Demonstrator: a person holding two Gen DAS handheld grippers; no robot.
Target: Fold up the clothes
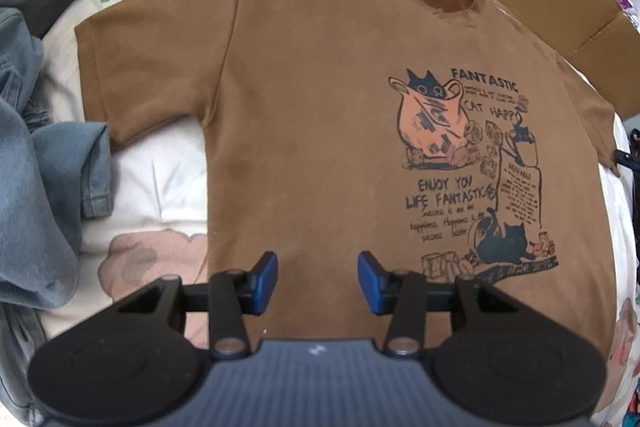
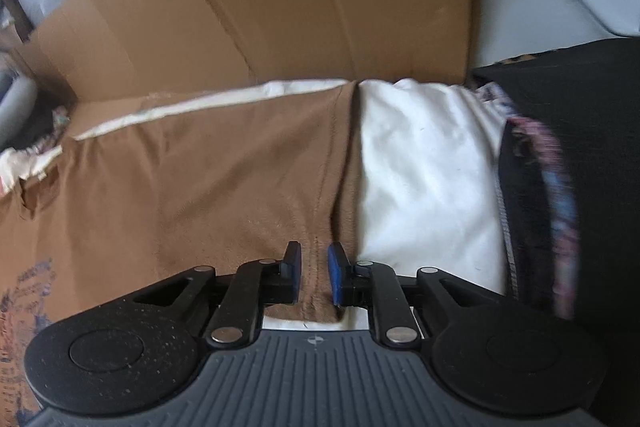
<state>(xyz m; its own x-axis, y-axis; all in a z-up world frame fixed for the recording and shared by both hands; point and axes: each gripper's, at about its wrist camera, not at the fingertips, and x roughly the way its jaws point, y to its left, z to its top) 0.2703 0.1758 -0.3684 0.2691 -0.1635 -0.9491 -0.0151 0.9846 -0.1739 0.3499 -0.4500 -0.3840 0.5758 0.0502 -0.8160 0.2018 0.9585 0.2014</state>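
the brown cotton cat-print t-shirt [image 1: 312, 115] lies spread flat, print up, on the white floral quilted bed [image 1: 160, 179], no fold made yet as far as i can judge. my left claw [image 1: 318, 281] hangs wide over its hem. my right claw [image 2: 314, 273] is narrow around its sleeve edge [image 2: 320, 227], not yet pinched.
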